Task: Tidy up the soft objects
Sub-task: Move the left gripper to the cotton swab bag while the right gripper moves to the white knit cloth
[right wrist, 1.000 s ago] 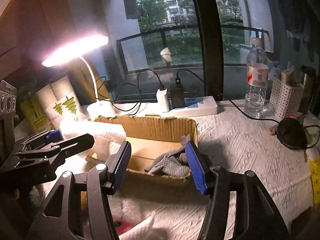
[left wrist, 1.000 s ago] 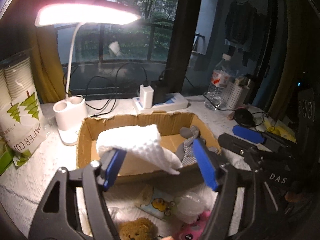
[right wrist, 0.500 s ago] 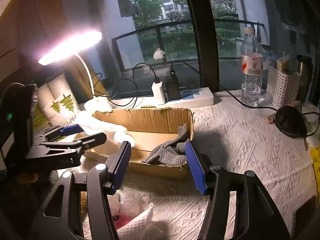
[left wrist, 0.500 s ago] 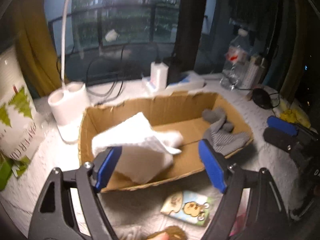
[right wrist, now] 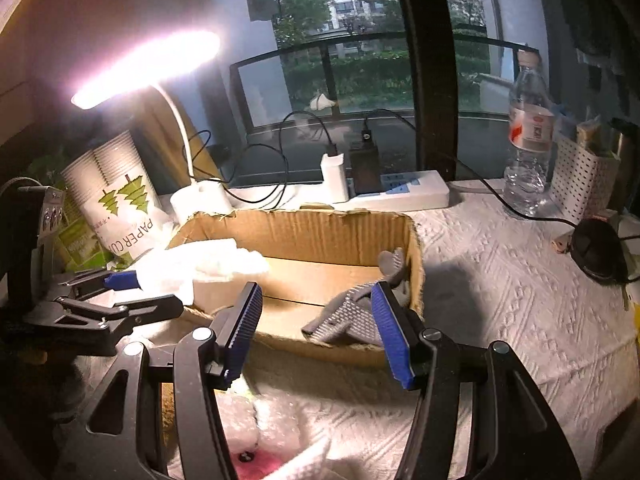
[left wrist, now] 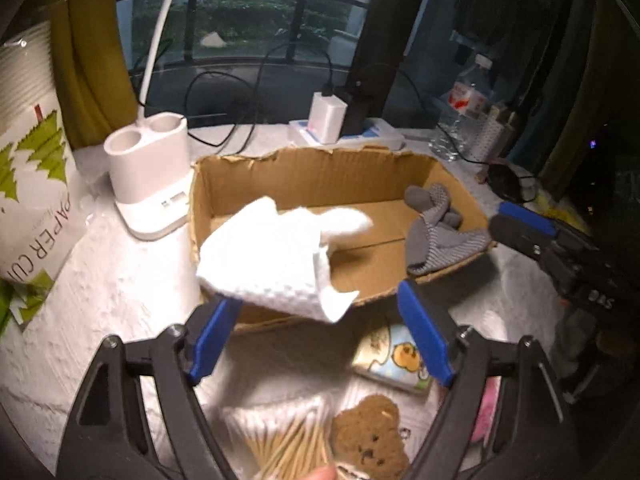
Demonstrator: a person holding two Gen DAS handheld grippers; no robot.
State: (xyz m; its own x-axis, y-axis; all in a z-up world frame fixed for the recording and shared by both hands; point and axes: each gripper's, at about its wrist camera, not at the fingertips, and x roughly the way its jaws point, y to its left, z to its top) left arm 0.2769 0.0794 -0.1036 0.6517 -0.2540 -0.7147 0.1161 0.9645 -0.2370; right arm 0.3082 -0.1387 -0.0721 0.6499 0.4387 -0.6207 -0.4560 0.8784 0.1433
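A shallow cardboard box (left wrist: 320, 168) (right wrist: 328, 224) sits on the white tablecloth. A white quilted cloth (left wrist: 272, 256) (right wrist: 204, 264) drapes over the box's near left rim, free of the pads. A grey knit glove (left wrist: 436, 232) (right wrist: 352, 312) lies in the box's right end. My left gripper (left wrist: 320, 336) is open and empty just in front of the box; it also shows in the right wrist view (right wrist: 120, 296). My right gripper (right wrist: 316, 332) is open and empty before the glove; it also shows in the left wrist view (left wrist: 532, 228).
In front of the box lie a cartoon tissue pack (left wrist: 396, 360), a brown bear toy (left wrist: 368, 440), a cotton swab pack (left wrist: 280, 432) and a pink item (right wrist: 256, 460). A lamp base (left wrist: 148, 172), paper cup sleeve (left wrist: 28, 176), power strip (right wrist: 400, 196) and water bottle (right wrist: 528, 140) stand behind.
My left gripper has pulled back and tilted down, leaving the white cloth draped on the box rim. More of the items in front of the box now show. The right gripper stayed nearly still.
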